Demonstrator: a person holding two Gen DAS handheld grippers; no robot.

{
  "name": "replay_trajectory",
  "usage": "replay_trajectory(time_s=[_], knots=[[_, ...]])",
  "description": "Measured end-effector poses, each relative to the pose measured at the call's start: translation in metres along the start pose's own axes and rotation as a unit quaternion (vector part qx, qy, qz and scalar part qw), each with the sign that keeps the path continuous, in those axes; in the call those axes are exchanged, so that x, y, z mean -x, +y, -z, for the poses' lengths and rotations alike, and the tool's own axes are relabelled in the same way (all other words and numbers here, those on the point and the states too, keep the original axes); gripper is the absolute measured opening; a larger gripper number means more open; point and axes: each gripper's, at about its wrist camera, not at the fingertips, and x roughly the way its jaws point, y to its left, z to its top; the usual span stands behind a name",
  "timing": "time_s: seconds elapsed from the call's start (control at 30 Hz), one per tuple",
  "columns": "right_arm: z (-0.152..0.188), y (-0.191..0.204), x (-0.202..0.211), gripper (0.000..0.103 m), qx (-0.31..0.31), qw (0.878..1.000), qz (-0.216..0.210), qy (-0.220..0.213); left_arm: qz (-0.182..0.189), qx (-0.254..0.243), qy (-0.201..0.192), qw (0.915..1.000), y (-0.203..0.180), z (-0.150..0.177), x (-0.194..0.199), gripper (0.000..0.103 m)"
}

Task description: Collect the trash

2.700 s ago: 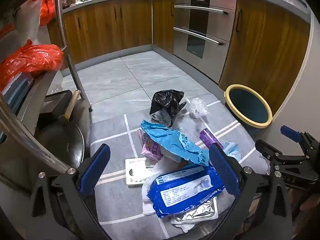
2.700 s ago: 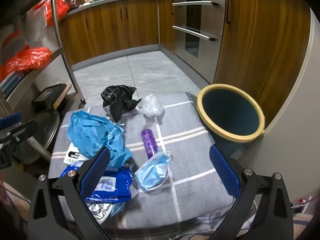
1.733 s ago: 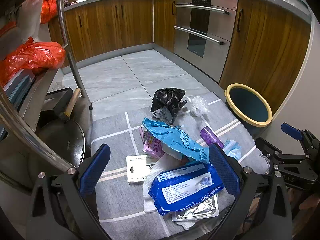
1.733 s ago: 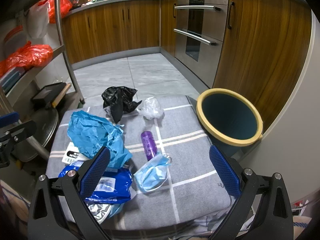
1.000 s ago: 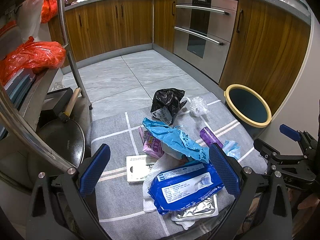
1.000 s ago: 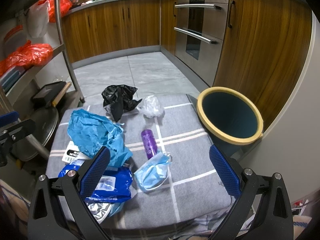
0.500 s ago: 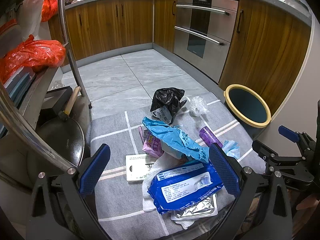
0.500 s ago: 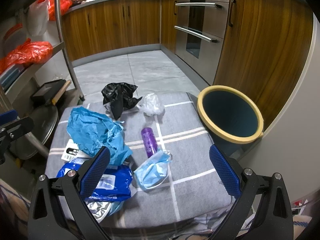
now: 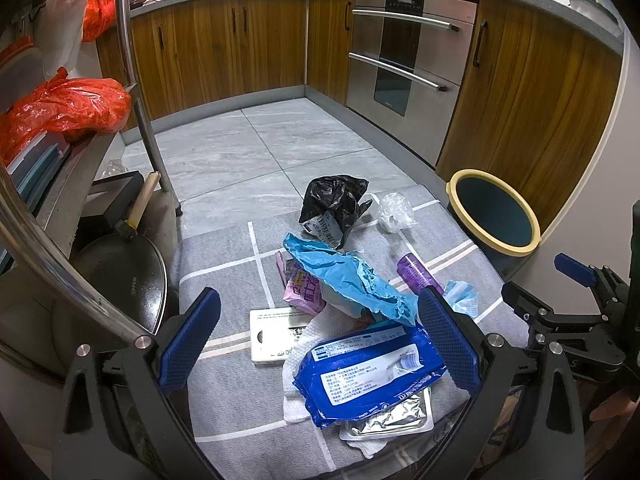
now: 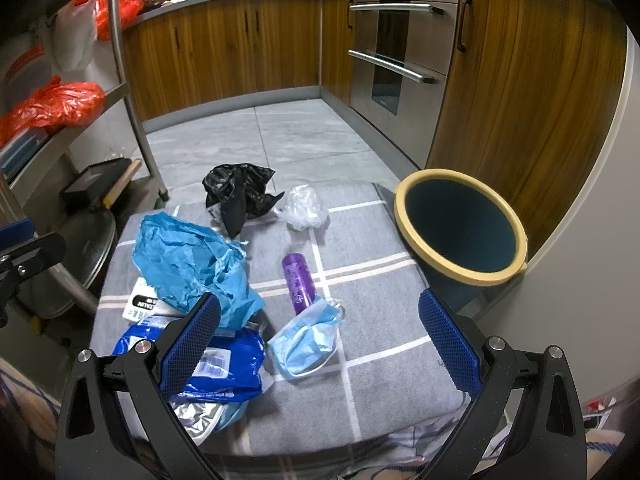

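**A:** Trash first, where's it sitting?

**B:** All on the grey checked mat (image 10: 372,344) in front of you. Blue wet-wipes pack (image 9: 368,372) nearest your left gripper (image 9: 318,344), lying on a white paper towel (image 9: 304,344), with a silver foil pouch (image 9: 390,420) sticking out under its near edge. Crumpled blue paper (image 10: 188,264) just behind it, partly over a pink wrapper (image 9: 302,288).

**A:** Left gripper state?

**B:** Yours is spread wide, nothing between the blue pads (image 9: 190,340), hanging above the mat. A white card (image 9: 272,334) lies flat between the fingers in the left wrist view, touching the paper towel.

**A:** Right gripper?

**B:** Right gripper (image 10: 318,340) also wide apart and empty. Blue face mask (image 10: 310,338) lies between its fingers in the right wrist view, touching the near end of the purple bottle (image 10: 298,282), which lies on its side.

**A:** Far end of the mat?

**B:** Black plastic bag (image 10: 240,192) crumpled at the far edge, printed label showing on it in the left view. Clear plastic wad (image 10: 302,208) just beside it on the bin side, can't tell if they touch.

**A:** Bin?

**B:** Dark teal bin with a yellow rim (image 10: 460,226), on your right, off the mat's right edge, tilted with its mouth toward you. Nothing visible inside it.

**A:** Anything else?

**B:** Metal rack (image 9: 132,80) on your left with red plastic bags (image 9: 64,108) on its shelf, black pan (image 9: 120,276) low down. Wood cabinets (image 10: 240,48) and a steel oven (image 10: 400,40) behind.
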Motion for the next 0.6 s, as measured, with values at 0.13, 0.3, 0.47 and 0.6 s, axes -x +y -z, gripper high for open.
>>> replay_trajectory(time_s=[0.13,0.3,0.47,0.6], knots=[[0.001,-0.001,-0.001,0.099,-0.002,1.0,0.0,0.002,0.004,-0.005,-0.005,1.0,-0.007,0.002,0.002,0.097],[0.004,-0.003,-0.003,0.099,-0.013,1.0,-0.006,0.007,0.015,-0.017,-0.019,0.9996,-0.02,-0.003,0.005,0.097],[-0.001,-0.019,-0.01,0.099,-0.06,0.997,-0.038,0.018,0.014,-0.026,-0.038,0.9989,-0.028,-0.028,-0.003,0.097],[-0.013,-0.033,-0.018,0.099,-0.08,0.996,-0.037,0.026,0.037,-0.017,-0.042,0.9983,-0.028,-0.052,-0.022,0.097]])
